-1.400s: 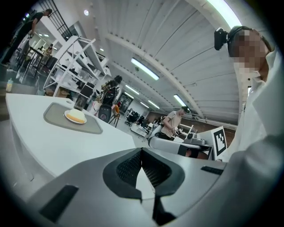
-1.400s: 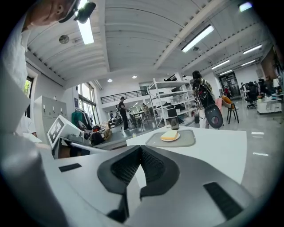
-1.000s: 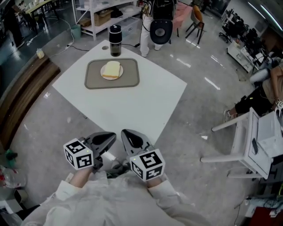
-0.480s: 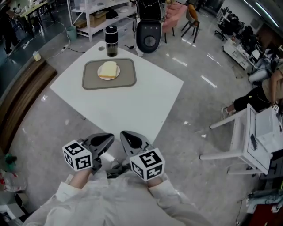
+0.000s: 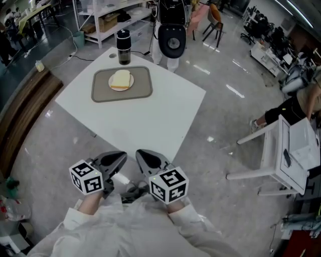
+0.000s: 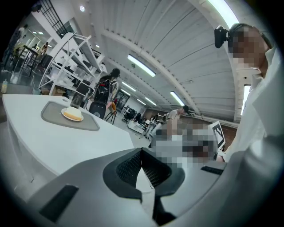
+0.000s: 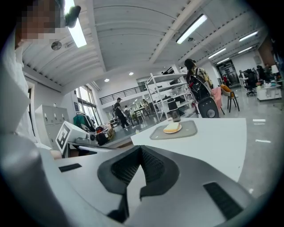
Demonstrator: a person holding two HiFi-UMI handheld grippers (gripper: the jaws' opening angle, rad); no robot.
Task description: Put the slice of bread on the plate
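Note:
The slice of bread [image 5: 122,78] lies on a small white plate [image 5: 113,86], which sits on a grey tray [image 5: 142,86] at the far side of the white table [image 5: 150,120]. The bread [image 6: 72,113] also shows far off in the left gripper view, and the bread [image 7: 172,127] on the tray [image 7: 189,129] in the right gripper view. My left gripper [image 5: 122,156] and right gripper [image 5: 141,153] are held side by side close to my body, short of the table's near corner. Both the left gripper [image 6: 142,153] and the right gripper [image 7: 141,150] are shut, with nothing between the jaws.
A black bottle [image 5: 123,47] stands just behind the tray. A person [image 5: 172,35] with a round black pack stands beyond the table. A white desk and chair [image 5: 281,155] are on the right, a wooden bench [image 5: 20,115] on the left, and shelving [image 5: 108,15] at the back.
The person behind the table has shifted about. The head view has drifted slightly, so the table sits a little further left. Both grippers stay shut near my body.

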